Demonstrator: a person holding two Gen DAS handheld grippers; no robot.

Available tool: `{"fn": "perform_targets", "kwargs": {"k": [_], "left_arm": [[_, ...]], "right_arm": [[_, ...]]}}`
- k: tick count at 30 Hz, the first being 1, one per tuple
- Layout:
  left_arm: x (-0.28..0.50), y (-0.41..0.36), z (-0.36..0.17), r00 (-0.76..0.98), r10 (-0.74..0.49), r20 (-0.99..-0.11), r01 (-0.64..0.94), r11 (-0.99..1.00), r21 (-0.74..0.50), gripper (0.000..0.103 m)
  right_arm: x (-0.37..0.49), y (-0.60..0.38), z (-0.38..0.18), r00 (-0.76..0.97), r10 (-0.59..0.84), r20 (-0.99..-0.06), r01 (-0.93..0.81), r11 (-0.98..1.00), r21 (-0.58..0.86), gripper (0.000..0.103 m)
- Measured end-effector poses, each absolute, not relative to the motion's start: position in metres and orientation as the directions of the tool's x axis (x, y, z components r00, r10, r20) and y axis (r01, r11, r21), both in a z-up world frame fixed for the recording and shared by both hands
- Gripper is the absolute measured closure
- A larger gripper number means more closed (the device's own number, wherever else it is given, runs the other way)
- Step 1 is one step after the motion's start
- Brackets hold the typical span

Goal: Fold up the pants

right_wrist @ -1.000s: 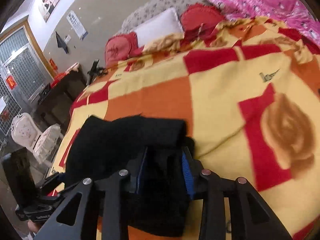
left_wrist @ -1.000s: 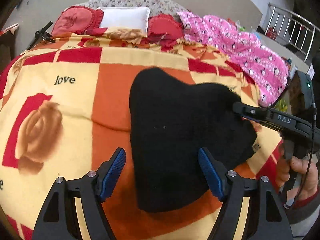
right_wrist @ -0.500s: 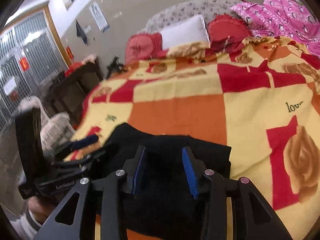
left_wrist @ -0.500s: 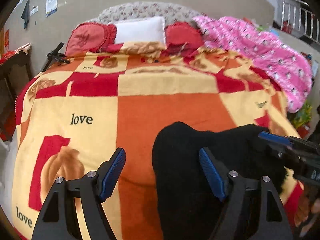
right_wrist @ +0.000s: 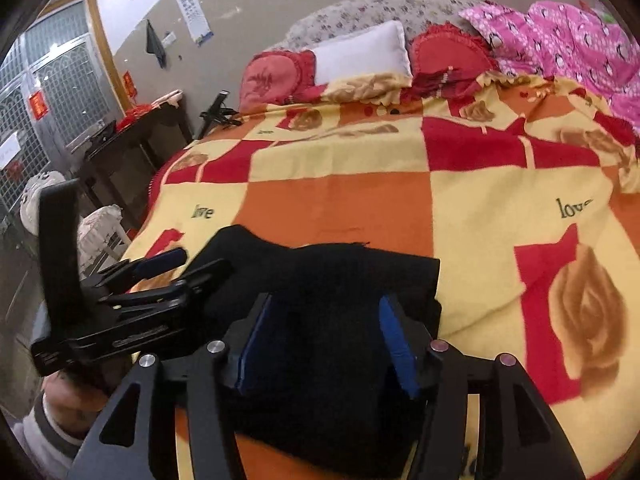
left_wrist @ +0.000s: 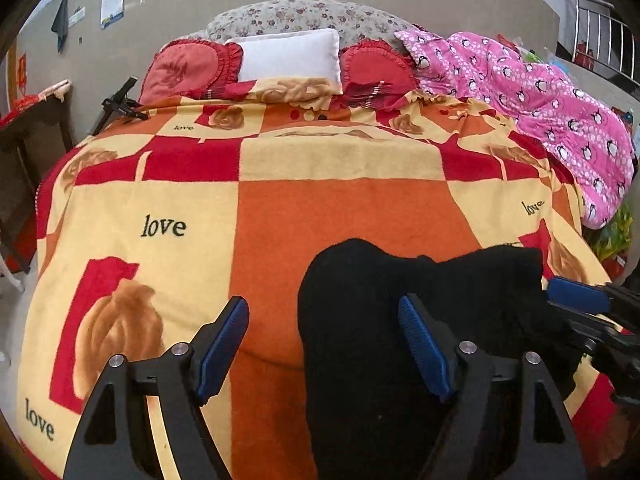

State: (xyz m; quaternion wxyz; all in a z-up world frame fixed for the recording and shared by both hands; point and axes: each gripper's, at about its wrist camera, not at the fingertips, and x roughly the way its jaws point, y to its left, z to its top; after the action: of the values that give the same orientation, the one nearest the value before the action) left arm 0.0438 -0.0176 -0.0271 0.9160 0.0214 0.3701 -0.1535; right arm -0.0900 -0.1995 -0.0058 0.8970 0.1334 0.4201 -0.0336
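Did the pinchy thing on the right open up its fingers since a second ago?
Yes. The right gripper now stands with its jaws wider apart over the black pants. A second ago they pinched close together on the cloth, judged against the gripper's own frame.

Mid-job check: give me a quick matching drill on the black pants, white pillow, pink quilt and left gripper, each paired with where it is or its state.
Things:
1. black pants
2. white pillow
3. pink quilt
4. left gripper

Places or states:
A. open, empty
B. between two red cushions at the headboard
C. bunched on the blanket's near edge
D. along the bed's right side

Pairs: 1-C, 2-B, 3-D, 4-A
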Motion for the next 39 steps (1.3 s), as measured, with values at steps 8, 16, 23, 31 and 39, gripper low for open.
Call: {"fn": "perform_targets", "kwargs": {"k": [8, 16, 23, 31, 39], "left_arm": [[0.032, -0.014, -0.029, 0.681, -0.272, -0.68, 0.303, 0.95, -0.076, 0.027], [0.023, -0.013, -0.024, 0.69, -0.259, -0.676, 0.31, 0.95, -0.047, 0.027], [0.024, -0.009, -0.027, 0.682, -0.271, -0.679, 0.3, 0.951, -0.078, 0.027], [0.013, -0.003, -0.017, 0.693, -0.293, -0.659, 0.3, 0.948, -0.107, 0.028], [0.013, -0.008, -0.04, 0.673, -0.283, -0.684, 0.302, 0.949, -0.095, 0.026]], "right_arm": [[-0.116, -0.188, -0.022, 0.587, 0.007, -0.809, 0.177, 0.975, 0.137, 0.037], [-0.134, -0.194, -0.008, 0.627, 0.026, -0.779, 0.174, 0.97, 0.173, 0.037], [-0.127, -0.206, -0.011, 0.637, 0.021, -0.77, 0.2, 0.961, 0.192, 0.037], [-0.126, -0.21, -0.016, 0.632, -0.012, -0.775, 0.213, 0.964, 0.159, 0.094], [-0.135, -0.216, -0.023, 0.606, -0.038, -0.795, 0.234, 0.963, 0.132, 0.09]]}}
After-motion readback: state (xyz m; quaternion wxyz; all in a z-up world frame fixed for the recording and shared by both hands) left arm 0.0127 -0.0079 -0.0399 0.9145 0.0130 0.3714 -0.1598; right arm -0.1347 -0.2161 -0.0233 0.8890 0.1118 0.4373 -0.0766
